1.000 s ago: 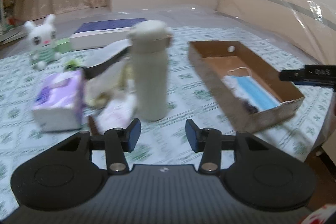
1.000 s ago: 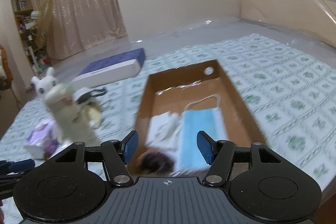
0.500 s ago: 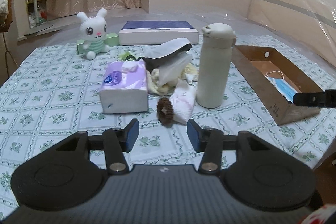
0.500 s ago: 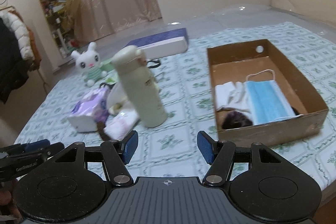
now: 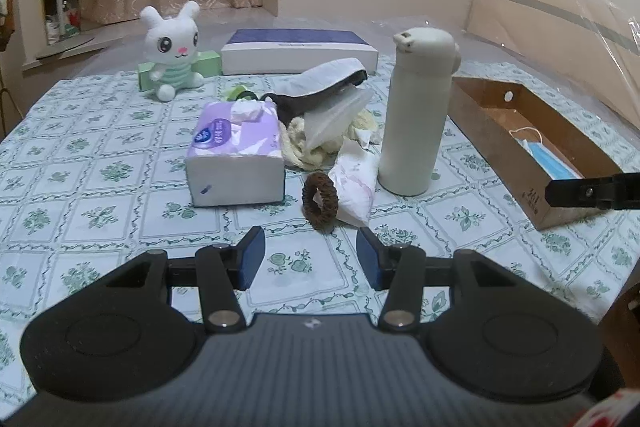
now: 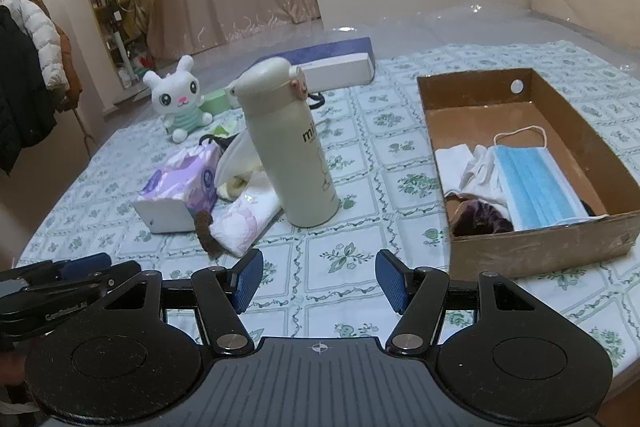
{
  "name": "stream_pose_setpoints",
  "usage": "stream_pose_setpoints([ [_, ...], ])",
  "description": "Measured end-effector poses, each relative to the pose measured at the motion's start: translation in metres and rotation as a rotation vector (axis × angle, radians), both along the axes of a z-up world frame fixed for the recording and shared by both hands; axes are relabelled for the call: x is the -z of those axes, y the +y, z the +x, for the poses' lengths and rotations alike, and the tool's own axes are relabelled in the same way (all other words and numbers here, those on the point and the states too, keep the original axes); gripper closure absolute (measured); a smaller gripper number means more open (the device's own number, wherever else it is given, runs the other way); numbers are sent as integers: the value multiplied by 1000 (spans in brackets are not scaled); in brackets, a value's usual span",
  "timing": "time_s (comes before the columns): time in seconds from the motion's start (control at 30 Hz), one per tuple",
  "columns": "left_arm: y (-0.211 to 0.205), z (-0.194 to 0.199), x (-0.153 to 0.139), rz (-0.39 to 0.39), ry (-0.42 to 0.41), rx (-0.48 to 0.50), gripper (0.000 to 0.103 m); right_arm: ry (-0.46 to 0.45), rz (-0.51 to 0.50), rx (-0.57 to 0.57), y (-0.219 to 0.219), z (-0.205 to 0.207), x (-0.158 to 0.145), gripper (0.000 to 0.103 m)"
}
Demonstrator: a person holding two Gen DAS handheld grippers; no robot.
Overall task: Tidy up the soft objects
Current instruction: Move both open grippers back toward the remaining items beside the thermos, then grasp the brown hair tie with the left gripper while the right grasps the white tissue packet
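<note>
A brown scrunchie (image 5: 319,202) stands on the patterned cloth just ahead of my open, empty left gripper (image 5: 310,259); it also shows in the right wrist view (image 6: 206,229). Behind it lie a white-pink packet (image 5: 354,187), a purple tissue pack (image 5: 236,151), crumpled cloths and a grey mask (image 5: 328,107), and a white bunny plush (image 5: 172,51). The cardboard box (image 6: 540,243) at the right holds a blue mask (image 6: 536,183), white cloth (image 6: 468,167) and a dark purple scrunchie (image 6: 480,221). My right gripper (image 6: 319,281) is open and empty, short of the box.
A tall cream flask (image 5: 416,111) stands upright between the soft pile and the box. A flat blue-and-white box (image 5: 300,51) and a small green box (image 5: 206,63) sit at the back. The table edge drops off at the right. Coats hang at far left (image 6: 24,67).
Both grippers pulled back and swung left, away from the box toward the soft pile. The brown scrunchie now sits straight ahead of the left gripper. Both stayed open.
</note>
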State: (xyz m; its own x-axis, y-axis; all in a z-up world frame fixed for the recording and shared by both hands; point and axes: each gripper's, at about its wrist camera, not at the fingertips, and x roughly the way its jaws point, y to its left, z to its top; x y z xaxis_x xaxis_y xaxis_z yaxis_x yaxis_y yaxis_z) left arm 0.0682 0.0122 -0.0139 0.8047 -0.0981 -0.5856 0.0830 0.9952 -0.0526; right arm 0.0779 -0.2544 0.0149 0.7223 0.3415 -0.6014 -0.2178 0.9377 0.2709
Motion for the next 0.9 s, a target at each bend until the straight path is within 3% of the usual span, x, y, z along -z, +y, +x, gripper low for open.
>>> stream_pose_setpoints([
  [0.4,-8,58,32,38,30,85,59,56,-6,-14,23,45,30,41],
  [0.57,-11,81,45,37,39,123,66,86,0,-10,30,65,44,41],
  [0.67,-12,92,52,41,45,136,76,100,1,-7,32,73,50,41],
  [0.73,-12,97,56,41,53,144,89,106,2,-7,34,77,53,41],
  [0.9,-7,102,59,31,56,149,93,124,19,-11,43,84,58,41],
])
